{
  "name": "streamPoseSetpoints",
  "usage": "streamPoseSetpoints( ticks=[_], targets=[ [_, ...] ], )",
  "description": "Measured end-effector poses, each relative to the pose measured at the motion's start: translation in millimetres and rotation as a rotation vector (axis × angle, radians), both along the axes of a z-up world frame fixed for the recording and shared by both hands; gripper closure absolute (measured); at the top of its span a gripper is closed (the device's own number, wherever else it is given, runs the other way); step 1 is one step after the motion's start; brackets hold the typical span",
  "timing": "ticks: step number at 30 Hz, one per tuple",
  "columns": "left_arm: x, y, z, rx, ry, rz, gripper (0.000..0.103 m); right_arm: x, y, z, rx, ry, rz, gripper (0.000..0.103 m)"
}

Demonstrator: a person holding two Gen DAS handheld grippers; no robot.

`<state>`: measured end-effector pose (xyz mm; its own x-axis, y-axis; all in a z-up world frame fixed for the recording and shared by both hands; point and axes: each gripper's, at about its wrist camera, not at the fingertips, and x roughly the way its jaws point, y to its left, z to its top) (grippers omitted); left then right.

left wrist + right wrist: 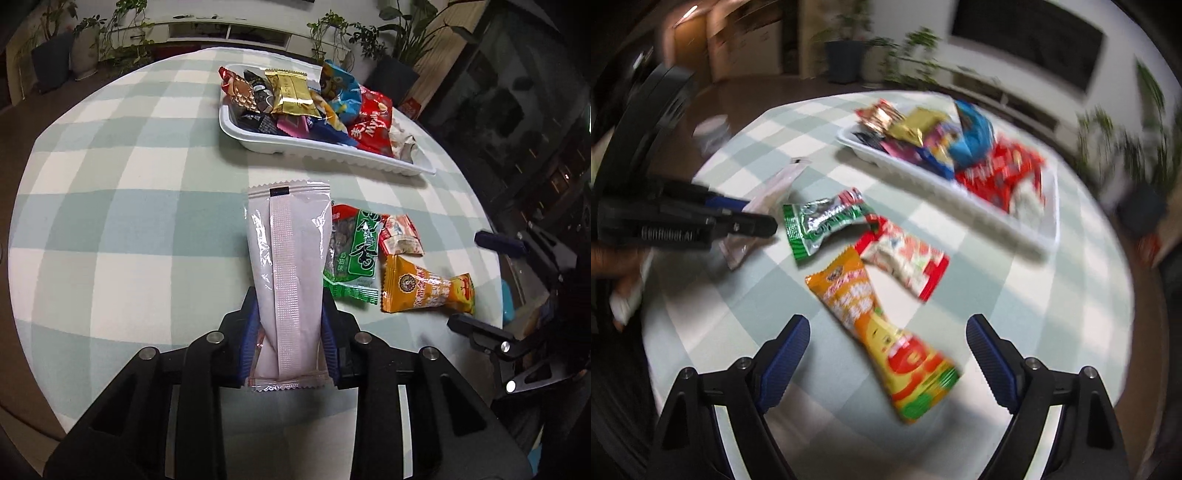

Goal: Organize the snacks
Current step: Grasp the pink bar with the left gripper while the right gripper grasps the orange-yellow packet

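Gripping a pale pink packet (286,280) by its near end, the left gripper (288,332) has its jaws clamped on the wrapper, one blue pad on each long edge, and the packet sticks out forward above the checked tablecloth (122,229). Just right of it lie three loose snacks: a green packet (354,254), a small red-and-white packet (400,236) and an orange packet (424,288). Farther off, toward the right, sits the white tray (321,155), already heaped with wrappers.

The step in hand looks like carrying the pink packet to the tray. To do it well, the hold should stay firm but not crushing, since the film is slick and the grip is near one end, so the free end may droop. It likely pays to lift clear of the tray's near wall and let go over a lower part of the heap, so nothing slides out.

The right gripper (886,354) hovers over the orange packet (882,332) with jaws wide apart, holding nothing; its view is blurred.
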<state>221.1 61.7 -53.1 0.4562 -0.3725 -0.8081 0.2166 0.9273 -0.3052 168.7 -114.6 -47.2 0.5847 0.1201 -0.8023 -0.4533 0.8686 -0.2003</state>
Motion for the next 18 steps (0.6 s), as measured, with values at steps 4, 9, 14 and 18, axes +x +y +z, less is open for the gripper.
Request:
streamPoseSetpoints(
  ticks=[4, 9, 14, 18],
  targets=[
    [-1.4, -4.5, -1.1, 0.004, -0.003, -0.017, 0.075, 8.2, 4.1, 13.3, -0.082, -0.025, 0.111, 0.014],
    [-1.8, -3.4, -0.5, -0.008, -0.004, -0.018, 0.075, 27.6, 2.6, 2.8, -0.095, 0.083, 0.149, 0.028],
    [-1.2, -5.3, -0.7, -0.011, -0.004, -0.029, 0.075, 22.7, 10.7, -20.5, -0.114, 0.167, 0.213, 0.034],
    [-1.0, -5.8, -0.9, -0.014, -0.005, -0.034, 0.075, 24.7, 7.5, -27.9, -0.069, 0.208, 0.202, 0.035]
  ],
)
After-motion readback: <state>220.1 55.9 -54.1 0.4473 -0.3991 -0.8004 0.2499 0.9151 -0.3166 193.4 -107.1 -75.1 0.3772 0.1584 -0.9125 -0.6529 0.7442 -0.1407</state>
